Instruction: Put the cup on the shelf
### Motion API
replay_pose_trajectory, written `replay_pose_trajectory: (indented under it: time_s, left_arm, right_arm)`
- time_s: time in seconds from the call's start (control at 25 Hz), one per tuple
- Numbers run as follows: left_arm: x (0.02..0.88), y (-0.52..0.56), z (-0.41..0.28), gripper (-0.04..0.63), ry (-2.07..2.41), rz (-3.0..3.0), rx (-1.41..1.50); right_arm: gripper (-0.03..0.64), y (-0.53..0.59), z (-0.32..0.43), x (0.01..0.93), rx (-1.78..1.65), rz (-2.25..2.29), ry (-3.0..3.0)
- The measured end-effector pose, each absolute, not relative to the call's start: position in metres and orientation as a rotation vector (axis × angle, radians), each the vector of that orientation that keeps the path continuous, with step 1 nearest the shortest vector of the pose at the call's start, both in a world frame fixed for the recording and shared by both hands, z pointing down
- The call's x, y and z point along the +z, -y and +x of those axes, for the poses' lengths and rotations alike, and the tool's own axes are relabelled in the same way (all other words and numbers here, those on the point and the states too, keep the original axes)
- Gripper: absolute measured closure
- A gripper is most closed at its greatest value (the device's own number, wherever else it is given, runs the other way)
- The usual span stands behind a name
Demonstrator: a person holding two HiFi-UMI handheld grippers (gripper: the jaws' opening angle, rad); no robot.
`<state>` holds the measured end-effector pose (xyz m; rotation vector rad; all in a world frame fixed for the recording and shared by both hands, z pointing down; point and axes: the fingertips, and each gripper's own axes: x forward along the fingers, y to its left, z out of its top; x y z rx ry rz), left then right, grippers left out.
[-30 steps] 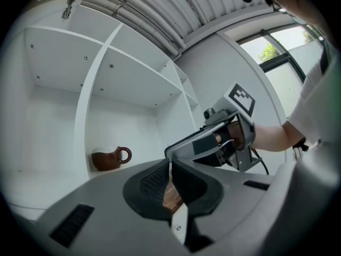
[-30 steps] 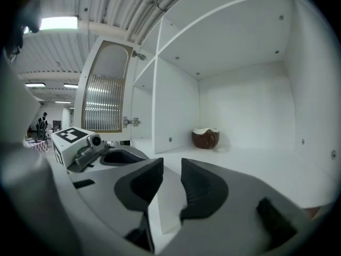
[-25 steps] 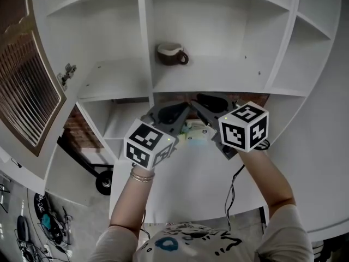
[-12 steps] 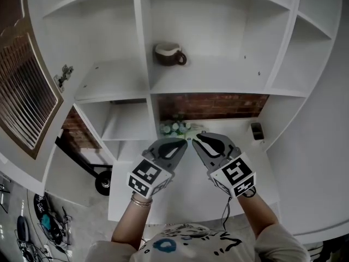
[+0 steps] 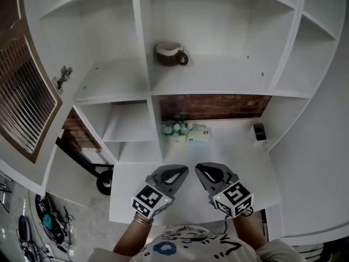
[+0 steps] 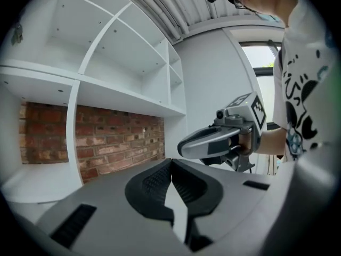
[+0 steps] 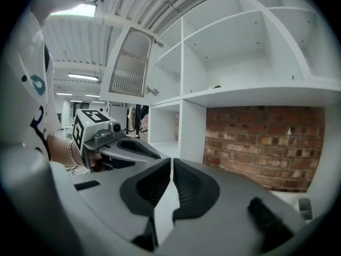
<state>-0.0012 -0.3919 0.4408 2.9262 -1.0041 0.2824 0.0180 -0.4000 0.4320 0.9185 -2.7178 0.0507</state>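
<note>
A brown cup [image 5: 170, 54] with a pale rim stands upright on the white shelf [image 5: 218, 81], in the middle compartment, handle to the right. Both grippers hang low over the white counter, well below the cup and apart from it. My left gripper [image 5: 182, 171] is shut and holds nothing; in its own view the jaws [image 6: 171, 167] meet, with the right gripper [image 6: 224, 137] beside them. My right gripper [image 5: 199, 169] is shut and empty too, its jaws [image 7: 171, 167] touching, and the left gripper [image 7: 114, 143] shows at its left.
A greenish packet with small bottles [image 5: 184, 132] sits at the back of the counter [image 5: 240, 152] by the brick wall. A small dark object [image 5: 259, 131] stands at the counter's right end. A louvred cabinet door [image 5: 22, 91] hangs open at the left. A cart wheel [image 5: 103, 183] shows on the floor below.
Both grippers have drawn back from below the shelf, down toward the person, uncovering the packet on the counter. The cup has stayed on the shelf.
</note>
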Motion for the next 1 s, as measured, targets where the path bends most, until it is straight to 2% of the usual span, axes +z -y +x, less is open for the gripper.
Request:
replay_pose_trajectory:
  time_s: [0.2, 0.52, 0.72, 1.0]
  left_arm:
    - [0.458, 0.375, -0.001, 0.58, 0.981, 2.919, 0.281]
    - [0.477, 0.364, 0.003, 0.58, 0.933, 2.896, 0.274]
    - [0.481, 0.357, -0.001, 0.58, 0.881, 2.809, 0.141]
    - [0.478, 0.354, -0.002, 0.58, 0.899, 2.829, 0.158]
  right_arm:
    - [0.589, 0.394, 0.025, 0.444, 0.113, 0.993, 2.712]
    - [0.591, 0.371, 0.014, 0.464, 0.107, 0.856, 2.703]
    - [0.591, 0.364, 0.015, 0.472, 0.156, 0.826, 2.722]
    - [0.591, 0.352, 0.008, 0.468, 0.147, 0.735, 2.789]
